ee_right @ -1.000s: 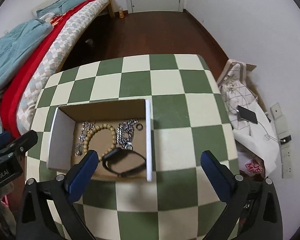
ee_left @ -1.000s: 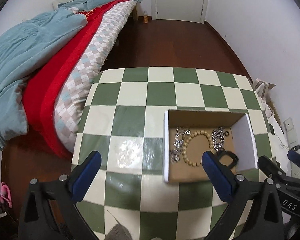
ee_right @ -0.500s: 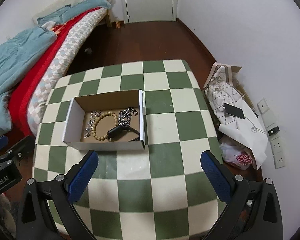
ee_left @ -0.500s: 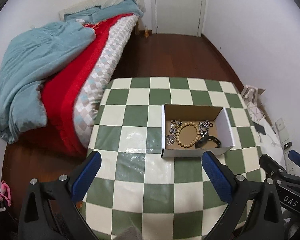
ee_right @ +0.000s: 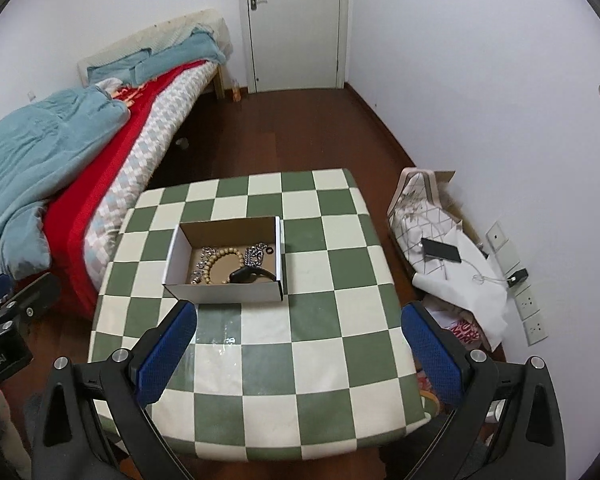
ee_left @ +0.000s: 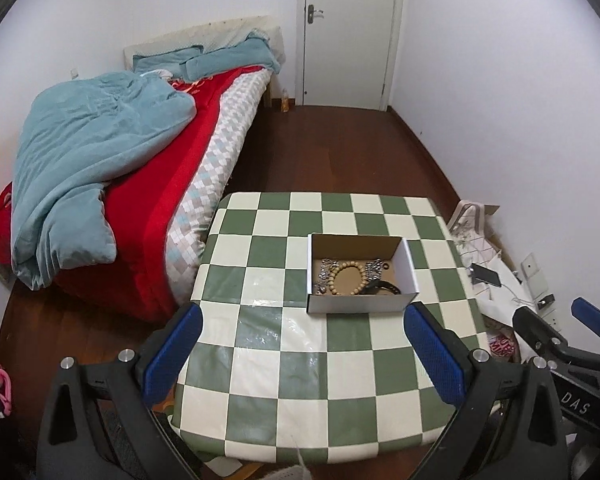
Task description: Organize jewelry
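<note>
Both claws gape wide and hold nothing: the left claw (ee_left: 302, 350), the right claw (ee_right: 300, 348). On the checkered bench (ee_right: 320, 364), the jewelry box (ee_right: 224, 292) sits at twelve o'clock, holding a bead bracelet (ee_right: 220, 264).

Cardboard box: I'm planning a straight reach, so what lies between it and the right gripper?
Only bare checkered tablecloth, seen in the right wrist view, separates the open right gripper from the cardboard box.

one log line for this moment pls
left gripper: open, empty | right gripper: open, empty | jewelry: in box | table: box only
</note>
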A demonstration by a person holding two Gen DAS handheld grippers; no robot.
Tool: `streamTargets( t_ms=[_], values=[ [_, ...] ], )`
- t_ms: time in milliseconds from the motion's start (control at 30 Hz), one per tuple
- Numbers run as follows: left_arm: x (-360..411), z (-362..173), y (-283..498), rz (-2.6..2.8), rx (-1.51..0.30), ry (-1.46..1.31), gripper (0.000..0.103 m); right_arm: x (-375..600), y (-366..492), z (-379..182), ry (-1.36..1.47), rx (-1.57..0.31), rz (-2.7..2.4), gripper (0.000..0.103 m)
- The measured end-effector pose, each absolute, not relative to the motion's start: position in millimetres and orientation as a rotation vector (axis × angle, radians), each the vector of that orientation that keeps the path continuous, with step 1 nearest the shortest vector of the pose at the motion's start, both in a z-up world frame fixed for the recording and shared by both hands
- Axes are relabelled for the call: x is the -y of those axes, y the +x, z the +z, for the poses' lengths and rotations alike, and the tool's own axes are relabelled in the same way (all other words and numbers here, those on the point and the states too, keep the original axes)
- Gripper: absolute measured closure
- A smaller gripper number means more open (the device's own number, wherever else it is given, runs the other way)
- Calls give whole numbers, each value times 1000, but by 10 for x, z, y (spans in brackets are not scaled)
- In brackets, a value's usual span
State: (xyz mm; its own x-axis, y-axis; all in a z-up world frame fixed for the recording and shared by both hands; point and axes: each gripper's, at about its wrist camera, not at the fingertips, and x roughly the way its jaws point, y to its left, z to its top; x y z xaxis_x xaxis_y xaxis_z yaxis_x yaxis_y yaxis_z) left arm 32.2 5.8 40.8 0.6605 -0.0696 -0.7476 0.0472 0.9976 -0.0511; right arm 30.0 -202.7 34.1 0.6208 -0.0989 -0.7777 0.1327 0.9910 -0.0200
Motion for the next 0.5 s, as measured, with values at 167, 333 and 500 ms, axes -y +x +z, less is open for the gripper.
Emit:
streamTargets(
  t_ms=[167,333,500],
  values=[
    [-31,571,93,-89,-830,-27,0,1966,-11,580,37,-857,-123,0],
    [-46,690,-58,-96,-824,-38,0,1937,-264,781,38,-826,-122,0],
    [-45,777,-131,-100,-827,-28,0,1916,-449,962,30,-806,-118,0]
  ],
)
